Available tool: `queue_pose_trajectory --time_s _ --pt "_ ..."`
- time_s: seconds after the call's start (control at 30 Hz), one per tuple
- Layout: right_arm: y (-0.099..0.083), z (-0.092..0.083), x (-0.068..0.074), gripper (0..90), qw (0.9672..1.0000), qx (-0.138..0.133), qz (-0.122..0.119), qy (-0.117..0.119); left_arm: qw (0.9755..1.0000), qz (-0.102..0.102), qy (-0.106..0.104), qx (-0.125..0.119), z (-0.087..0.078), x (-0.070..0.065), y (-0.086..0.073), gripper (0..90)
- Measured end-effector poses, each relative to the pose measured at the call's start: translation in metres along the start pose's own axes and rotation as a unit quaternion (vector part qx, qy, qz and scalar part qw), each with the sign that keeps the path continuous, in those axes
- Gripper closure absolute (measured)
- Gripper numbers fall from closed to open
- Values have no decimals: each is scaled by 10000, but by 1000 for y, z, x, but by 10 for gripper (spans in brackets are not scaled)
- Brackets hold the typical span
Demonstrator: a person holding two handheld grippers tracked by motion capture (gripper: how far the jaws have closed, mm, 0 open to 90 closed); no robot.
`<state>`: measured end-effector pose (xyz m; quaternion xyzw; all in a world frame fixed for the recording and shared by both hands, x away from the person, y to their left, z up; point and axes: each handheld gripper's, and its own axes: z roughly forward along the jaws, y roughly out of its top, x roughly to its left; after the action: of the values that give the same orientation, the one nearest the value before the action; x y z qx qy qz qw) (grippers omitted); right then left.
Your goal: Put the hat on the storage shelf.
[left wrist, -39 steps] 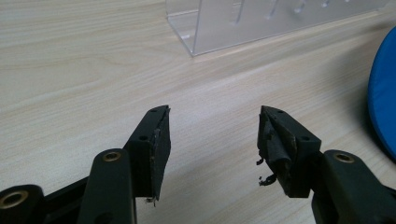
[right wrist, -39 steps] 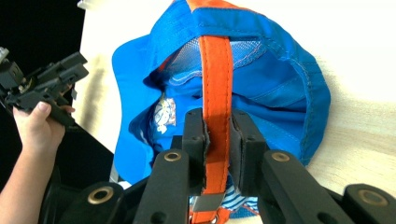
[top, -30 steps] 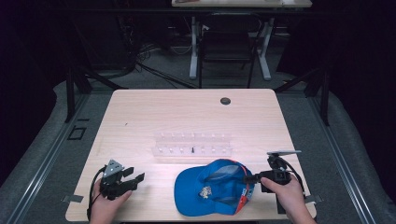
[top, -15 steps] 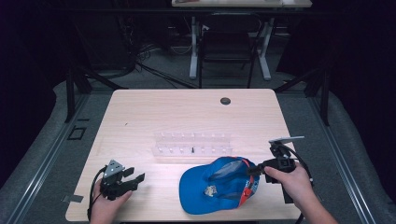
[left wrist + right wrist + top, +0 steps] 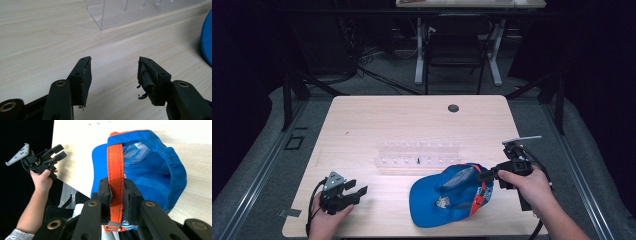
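A blue cap with an orange back strap lies near the table's front edge, its rear lifted off the wood. My right gripper is shut on that strap; in the right gripper view the jaws pinch the orange band, with the cap's blue inside beyond them. My left gripper stays low at the front left, open with nothing between its fingers. It points toward the cap, whose blue edge shows at the far right of the left gripper view.
A clear acrylic rack with small pegs stands mid-table just behind the cap, also seen as a clear rack ahead of the left jaws. A black round grommet sits near the wooden table's far edge. Dark floor surrounds the table.
My right gripper has risen with the orange strap in it, tipping the cap's rear up and dragging the cap slightly right. The left gripper has not moved.
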<state>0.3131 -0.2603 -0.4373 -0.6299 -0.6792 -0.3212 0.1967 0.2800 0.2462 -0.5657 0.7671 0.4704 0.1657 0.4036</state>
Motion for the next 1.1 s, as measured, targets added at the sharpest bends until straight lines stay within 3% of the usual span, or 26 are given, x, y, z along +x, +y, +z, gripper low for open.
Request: queue_pose_trajectory --time_s 0.07,0.47,0.57,0.73,0.93,1.1 --pt "3 -7 5 780 9999 33 -115 -20 10000 19 -3 -45 1 0 0 450" --pt "10 -25 25 780 9999 -87 -101 79 10000 30 -8 -49 1 -1 0 453" --pt "14 -29 34 780 9998 11 -217 29 10000 19 -13 -35 1 -1 0 453" --pt "19 -35 51 780 9997 -66 -190 146 10000 24 -11 -38 1 -1 0 453" --pt "24 -43 67 780 9991 -51 -381 168 10000 23 -16 -43 1 -1 0 454" --pt "30 -52 83 780 9983 -127 -560 13 10000 36 -23 7 0 -1 0 454"
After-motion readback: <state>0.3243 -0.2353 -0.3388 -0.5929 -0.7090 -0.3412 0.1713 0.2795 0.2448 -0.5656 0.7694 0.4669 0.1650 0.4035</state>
